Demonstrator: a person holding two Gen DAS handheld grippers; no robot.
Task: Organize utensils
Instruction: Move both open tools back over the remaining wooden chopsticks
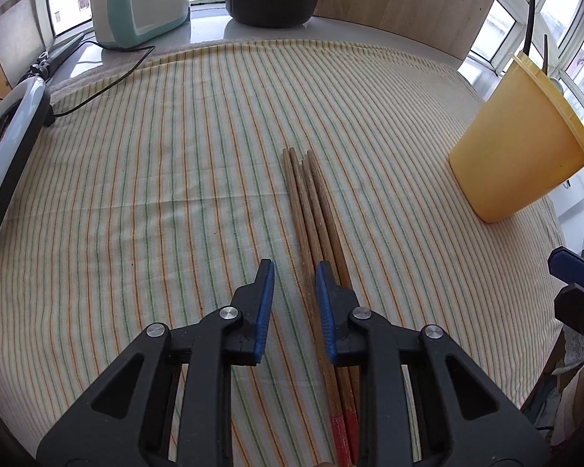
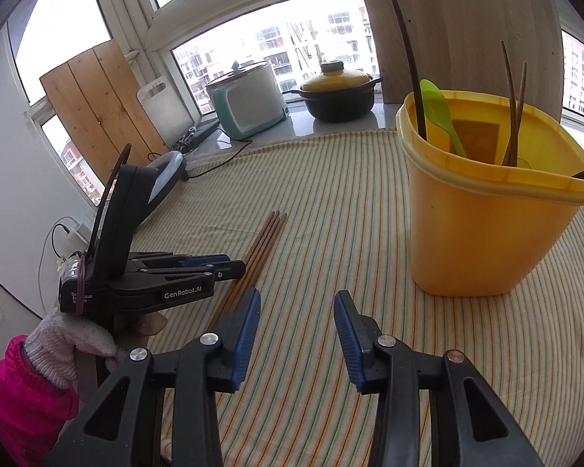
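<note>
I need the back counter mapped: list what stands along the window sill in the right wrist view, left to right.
Upright wooden plank board → white plastic cutting board → teal and white rice cooker → black pot with yellow lid → tall pale wooden panel.

Matt wooden chopsticks [image 1: 311, 210] on woven cloth [image 1: 155, 194]; glossy plastic tub [image 2: 486, 225].
</note>
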